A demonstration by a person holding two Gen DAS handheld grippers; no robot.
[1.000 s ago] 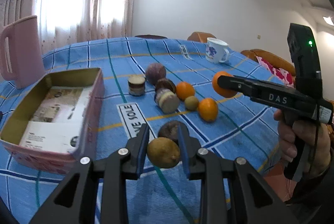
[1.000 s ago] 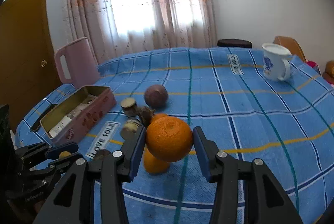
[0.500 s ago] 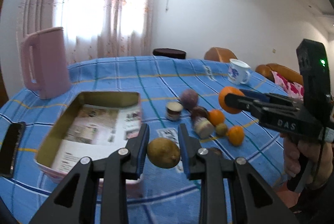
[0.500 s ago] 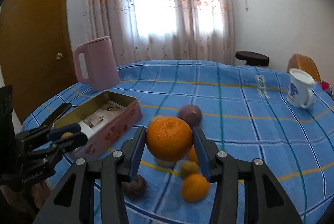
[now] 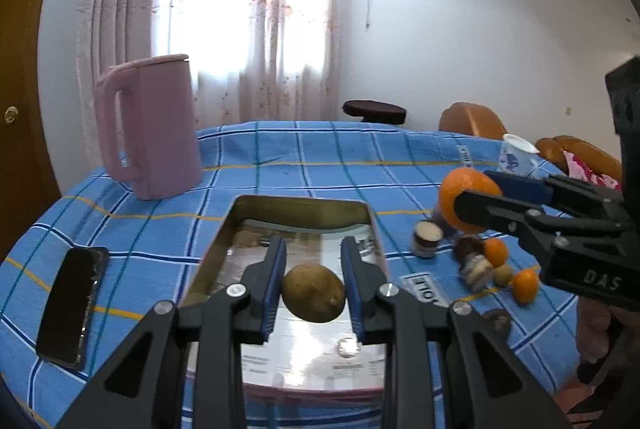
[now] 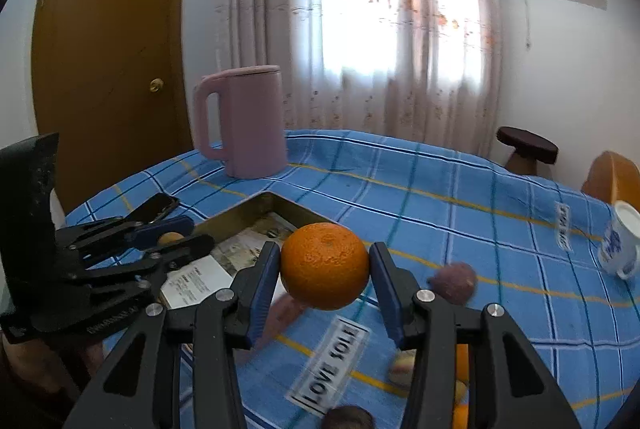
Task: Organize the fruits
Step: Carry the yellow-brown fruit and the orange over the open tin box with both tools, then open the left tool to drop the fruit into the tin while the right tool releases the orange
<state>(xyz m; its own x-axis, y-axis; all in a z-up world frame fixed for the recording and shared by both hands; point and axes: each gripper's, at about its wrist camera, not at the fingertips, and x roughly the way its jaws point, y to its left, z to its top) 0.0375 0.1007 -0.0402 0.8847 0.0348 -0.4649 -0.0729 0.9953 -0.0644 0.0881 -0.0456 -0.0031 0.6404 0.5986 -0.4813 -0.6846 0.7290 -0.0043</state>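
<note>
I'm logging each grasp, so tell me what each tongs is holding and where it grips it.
Left tongs grip a yellow-brown lemon across its two sides, over the tin. Right tongs grip an orange across its sides.

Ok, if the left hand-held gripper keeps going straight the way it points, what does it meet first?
Probably the open tin: the left hand-held gripper, shut on the brownish lemon, points over its paper-lined floor toward the far wall. Height above the tin is unclear, so it might pass over.

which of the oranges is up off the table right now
The big orange clamped between the right gripper fingers; the two smaller oranges lie on the blue cloth among the other fruit.
</note>
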